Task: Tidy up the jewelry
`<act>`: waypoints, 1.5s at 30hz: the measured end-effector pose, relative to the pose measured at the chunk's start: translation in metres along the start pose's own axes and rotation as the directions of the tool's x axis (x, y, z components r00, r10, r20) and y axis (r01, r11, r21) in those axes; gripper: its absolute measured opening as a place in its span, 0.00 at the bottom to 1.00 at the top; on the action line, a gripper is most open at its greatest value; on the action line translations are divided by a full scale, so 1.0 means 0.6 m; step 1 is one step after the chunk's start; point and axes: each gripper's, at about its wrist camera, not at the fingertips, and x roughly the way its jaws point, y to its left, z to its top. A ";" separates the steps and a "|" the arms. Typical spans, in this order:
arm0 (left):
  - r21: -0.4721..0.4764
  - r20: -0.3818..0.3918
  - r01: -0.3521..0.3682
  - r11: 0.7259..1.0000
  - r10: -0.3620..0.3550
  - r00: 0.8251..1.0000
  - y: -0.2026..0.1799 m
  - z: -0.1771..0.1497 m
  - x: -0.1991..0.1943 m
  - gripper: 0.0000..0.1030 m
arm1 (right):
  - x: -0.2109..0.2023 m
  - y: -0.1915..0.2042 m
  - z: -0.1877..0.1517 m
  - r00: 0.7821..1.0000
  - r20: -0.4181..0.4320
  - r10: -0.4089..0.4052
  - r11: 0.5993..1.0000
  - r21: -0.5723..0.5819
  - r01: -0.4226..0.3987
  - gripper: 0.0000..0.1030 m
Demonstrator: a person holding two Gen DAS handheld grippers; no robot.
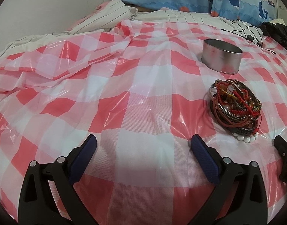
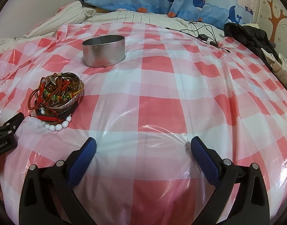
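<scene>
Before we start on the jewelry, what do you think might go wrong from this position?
The bracelets lie in one tangled pile, with cords looped through bangles, so lifting one may drag others along. The white bead bracelet sits under the pile and looks hard to pinch. The metal tin rests on a slick, wrinkled plastic cloth over soft bedding, so it might tip or slide. Both the left hand-held gripper and the right hand-held gripper are open.

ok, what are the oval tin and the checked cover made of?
Oval tin: looks like thin brushed metal, dull grey sheen, rolled bottom rim. Checked cover: seems a thin plastic sheet, glossy, with crinkles and glare streaks.
</scene>
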 end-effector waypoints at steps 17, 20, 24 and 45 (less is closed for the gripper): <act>-0.027 -0.008 0.036 0.999 -0.037 0.999 0.005 -0.001 0.009 0.94 | -0.008 0.011 -0.003 0.999 0.028 -0.033 0.999 -0.019 0.033 0.93; -0.032 -0.008 0.041 0.999 -0.042 0.999 0.005 0.000 0.010 0.94 | -0.008 0.011 -0.003 0.999 0.028 -0.033 0.999 -0.019 0.034 0.93; -0.033 -0.008 0.043 0.999 -0.043 0.999 0.006 0.000 0.011 0.94 | -0.008 0.011 -0.002 0.999 0.029 -0.033 0.999 -0.019 0.034 0.93; -0.030 -0.011 0.034 0.999 -0.035 0.999 0.005 0.000 0.010 0.94 | -0.003 0.010 -0.002 1.000 0.007 -0.023 1.000 -0.011 0.023 0.93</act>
